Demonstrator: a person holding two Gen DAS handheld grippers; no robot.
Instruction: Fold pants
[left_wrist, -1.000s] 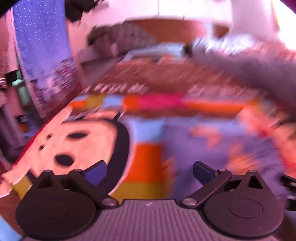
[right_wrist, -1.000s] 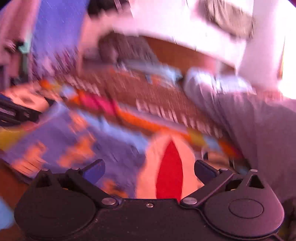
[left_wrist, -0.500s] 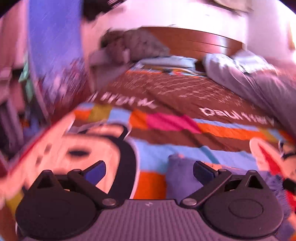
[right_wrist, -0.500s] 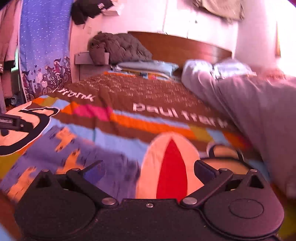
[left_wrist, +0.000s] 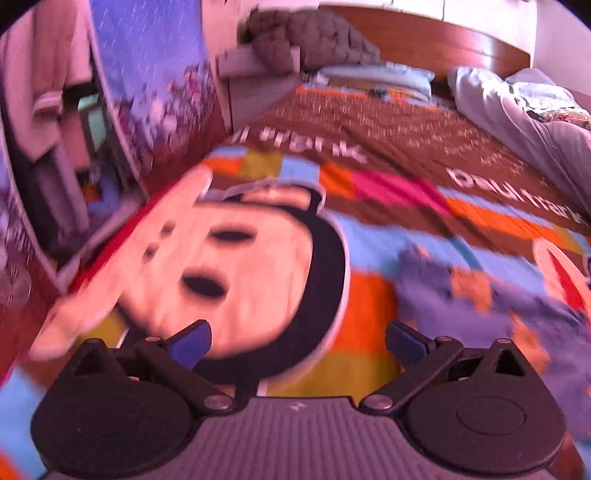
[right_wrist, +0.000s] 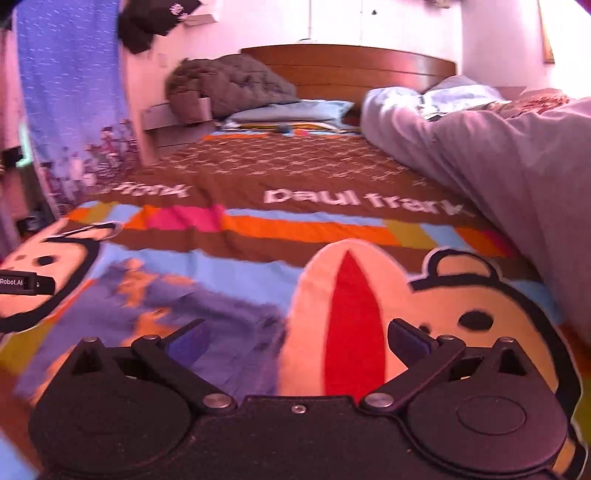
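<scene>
The pants (right_wrist: 192, 310) are purple with orange shapes and lie flat on a bright cartoon bedspread (right_wrist: 295, 229). In the left wrist view the pants (left_wrist: 480, 306) spread to the right of my left gripper (left_wrist: 299, 339), which is open over a printed cartoon face, with nothing between its blue pads. My right gripper (right_wrist: 299, 338) is open too, held above the pants' right edge and a red and cream print. The left gripper's body (right_wrist: 26, 283) shows at the far left of the right wrist view.
A grey duvet (right_wrist: 498, 155) is heaped along the bed's right side. Pillows (right_wrist: 291, 112) and a dark bundle (right_wrist: 229, 86) lie by the wooden headboard (right_wrist: 351, 70). A blue curtain (right_wrist: 74, 96) hangs left of the bed, past a bedside shelf (right_wrist: 173, 122).
Both views have swung and tilted over the bed. The left view now looks further left, with the pants shifted rightward in it. Both grippers stayed open and empty.
</scene>
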